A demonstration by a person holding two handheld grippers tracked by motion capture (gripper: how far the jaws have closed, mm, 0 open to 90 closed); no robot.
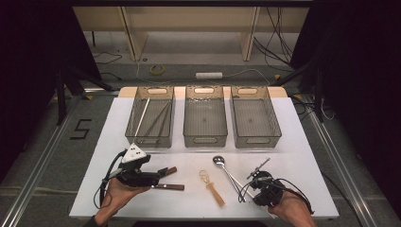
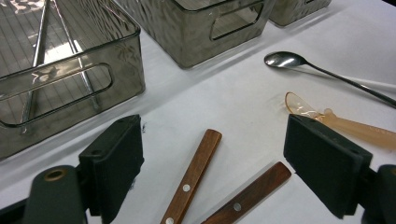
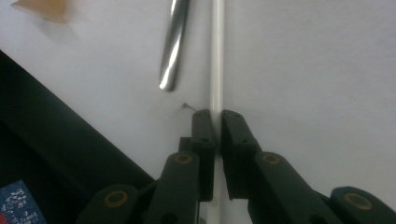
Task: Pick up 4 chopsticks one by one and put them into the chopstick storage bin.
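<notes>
Right gripper [image 3: 218,116], lower centre, clamps a thin white stick [image 3: 217,56]; left gripper [image 2: 212,154] gapes over two wooden handles [image 2: 194,175].

Grey floor [image 1: 42,142], dark curtains [image 1: 28,52], wooden frame [image 1: 189,19], yellow tape roll [image 1: 157,70]

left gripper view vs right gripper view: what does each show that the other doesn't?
Left gripper view alone: two wooden handles between open jaws, the grey bins and the spoon's bowl.
Right gripper view alone: the right gripper shut on a thin white stick.
Both: the white table, the metal spoon handle and part of the amber plastic spoon.
</notes>
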